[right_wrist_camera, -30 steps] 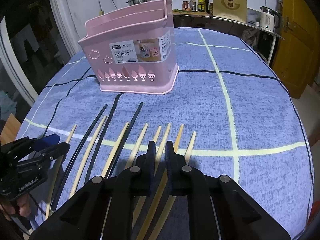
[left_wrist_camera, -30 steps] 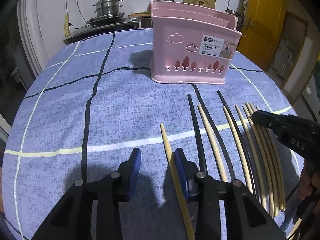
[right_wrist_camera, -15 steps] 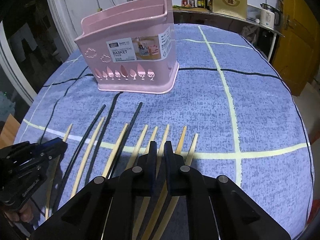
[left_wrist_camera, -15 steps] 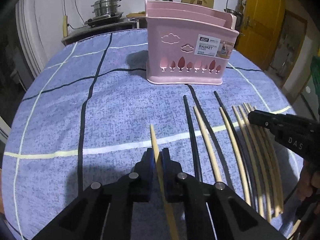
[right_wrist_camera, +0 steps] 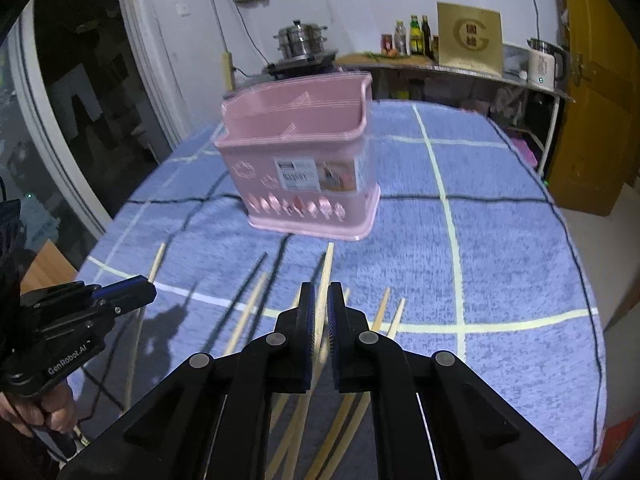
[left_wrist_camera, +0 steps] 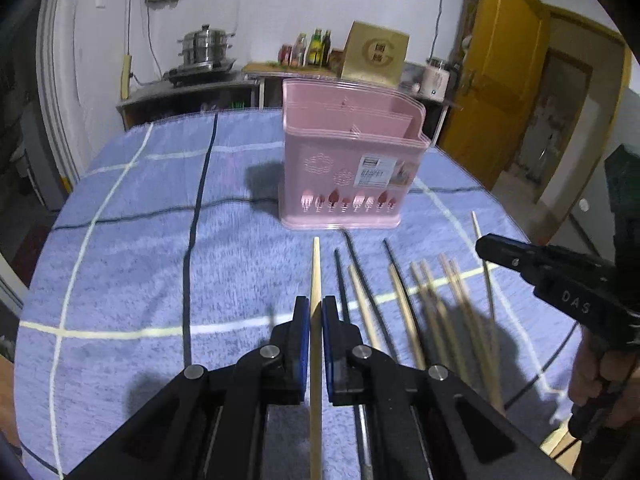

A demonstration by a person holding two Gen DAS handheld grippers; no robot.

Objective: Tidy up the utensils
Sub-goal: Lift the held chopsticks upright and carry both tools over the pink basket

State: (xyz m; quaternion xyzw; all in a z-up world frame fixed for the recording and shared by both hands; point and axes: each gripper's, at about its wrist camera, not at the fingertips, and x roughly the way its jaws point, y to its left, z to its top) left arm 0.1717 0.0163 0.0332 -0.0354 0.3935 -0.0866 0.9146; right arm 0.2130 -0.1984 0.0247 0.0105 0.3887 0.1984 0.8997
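Clamping a pale bamboo chopstick between its blue pads, the left gripper is holding it lengthwise along the fingers, tip pointing far toward the pink basket. The stick's far end is showing past the pads; its near end is running back between the black finger arms and out of the bottom of the view.

Right gripper is likewise pinching a second pale chopstick, jaws drawn together on it, tip reaching toward the basket's base. In the left wrist view this gripper is appearing at the right edge, with a thin stick sticking out past its nose. Whether either held stick is clear of the cloth cannot be told.

Remaining chopsticks are lying side by side on the blue checked tablecloth, just right of the left gripper and nearer than the basket: several pale bamboo ones mixed with thin black ones, all roughly parallel, tips pointing far. Motion blur is softening them.

Basket is standing upright on the cloth beyond the row: pink plastic, open top with inner dividers, leaf-shaped cutouts along its lower wall, cloud reliefs above, a printed label on the near face.
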